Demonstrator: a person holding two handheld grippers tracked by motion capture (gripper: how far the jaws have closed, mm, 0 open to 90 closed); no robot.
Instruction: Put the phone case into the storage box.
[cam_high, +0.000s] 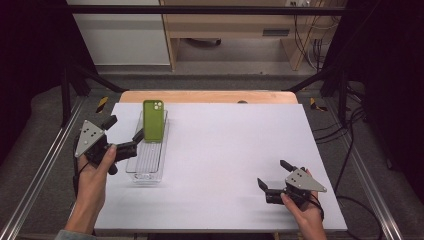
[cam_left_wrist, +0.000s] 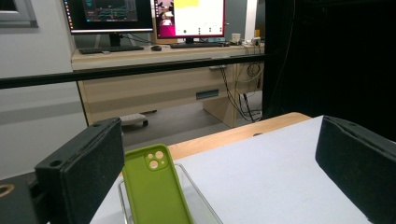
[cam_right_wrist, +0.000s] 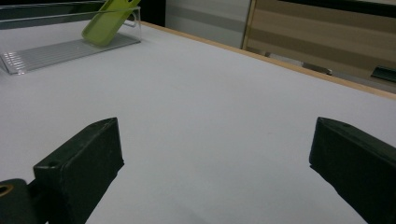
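Nearest us, our right gripper (cam_high: 271, 175) rests on the white surface (cam_high: 225, 165), fingers spread and empty. Farther up, our left gripper (cam_high: 125, 129) (fingers likewise released) sits beside the clear tray (cam_high: 145, 172), where the green phone case (cam_high: 153, 120) leans at the far end.

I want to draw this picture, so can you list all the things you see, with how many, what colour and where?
Green soft phone case: one, green, leaning at the far end inside the tray.
Clear ribbed plastic tray: one, see-through, left part of the table.
White flat table top: one, white with a wooden far edge.
Computer screens: two, lit, on a wooden desk in the background of the left gripper view.
Left claw: one, black, open, beside the tray near the case.
Right claw: one, black, open, near the table's right front, holding nothing.
Hands: two, each holding a claw.
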